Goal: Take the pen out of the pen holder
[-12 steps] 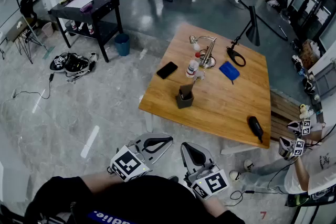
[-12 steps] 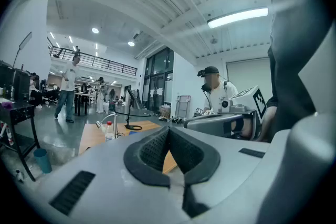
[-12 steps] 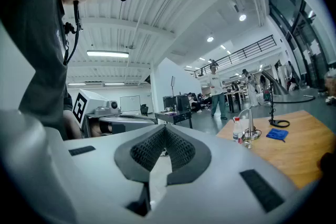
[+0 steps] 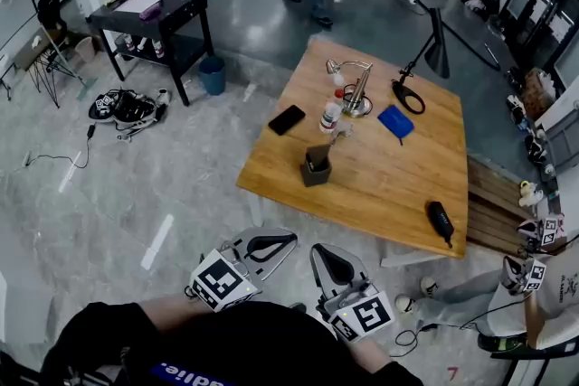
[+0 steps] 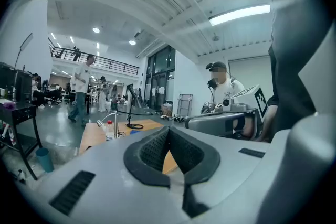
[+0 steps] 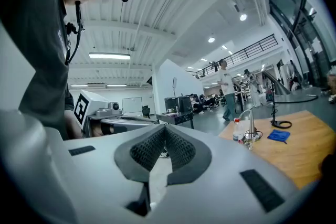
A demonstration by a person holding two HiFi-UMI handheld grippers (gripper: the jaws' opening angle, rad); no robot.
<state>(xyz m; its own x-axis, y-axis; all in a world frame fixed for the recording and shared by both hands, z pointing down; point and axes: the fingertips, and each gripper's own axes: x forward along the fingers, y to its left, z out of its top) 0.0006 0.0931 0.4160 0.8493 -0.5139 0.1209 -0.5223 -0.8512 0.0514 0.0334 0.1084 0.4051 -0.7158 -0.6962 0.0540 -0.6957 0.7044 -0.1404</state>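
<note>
The dark grey pen holder [image 4: 317, 168] stands upright on the wooden table [image 4: 380, 185], near its front-left part. Something dark sticks up from its top; the pen is too small to make out. Both grippers hover low over the floor, well short of the table and close to my body. My left gripper [image 4: 282, 241] is shut with nothing in it, its pads meeting in the left gripper view [image 5: 169, 136]. My right gripper [image 4: 326, 256] is also shut and empty, as the right gripper view [image 6: 165, 132] shows.
On the table lie a black phone [image 4: 288, 119], a bottle [image 4: 332, 115], a silver desk lamp [image 4: 355, 89], a blue cloth [image 4: 395, 122], a black lamp [image 4: 432, 50] and a black object [image 4: 441, 220]. A black side table [image 4: 154, 18] and a blue bin [image 4: 211, 75] stand at the left. Another person [image 4: 534, 294] sits at the right.
My grippers have not moved. The walking person at the back has stepped to the right, and the person at the right has lowered their grippers.
</note>
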